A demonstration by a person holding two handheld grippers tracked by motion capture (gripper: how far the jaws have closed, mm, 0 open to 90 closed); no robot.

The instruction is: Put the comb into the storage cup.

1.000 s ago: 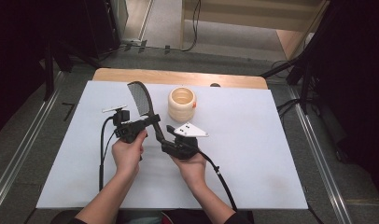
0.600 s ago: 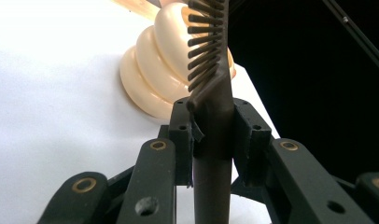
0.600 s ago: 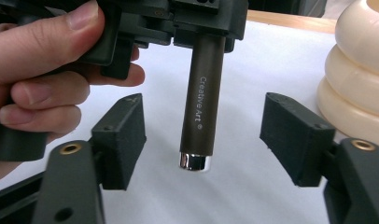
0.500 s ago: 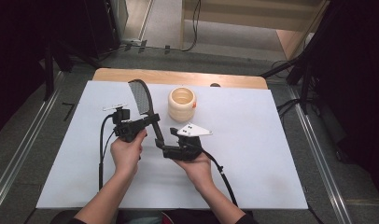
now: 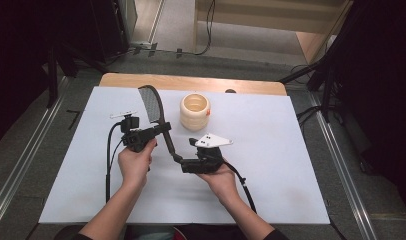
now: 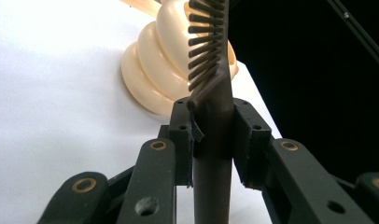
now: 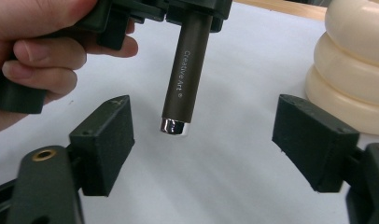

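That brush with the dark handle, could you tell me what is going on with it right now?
A person holds a pair of tongs in each hand over the white table. The left tongs are clamped on the brush at its handle, just below the bristles, keeping it raised beside the cream ribbed holder. The right tongs have just been opening; their jaws now stand wide on either side of the handle's silver tip without touching it.

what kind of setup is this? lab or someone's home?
Most likely a lab recording station, not a home: a white-covered table flanked by metal floor rails, cables on the floor, and a person working a hairbrush with two handheld grippers beside a cream ribbed holder.
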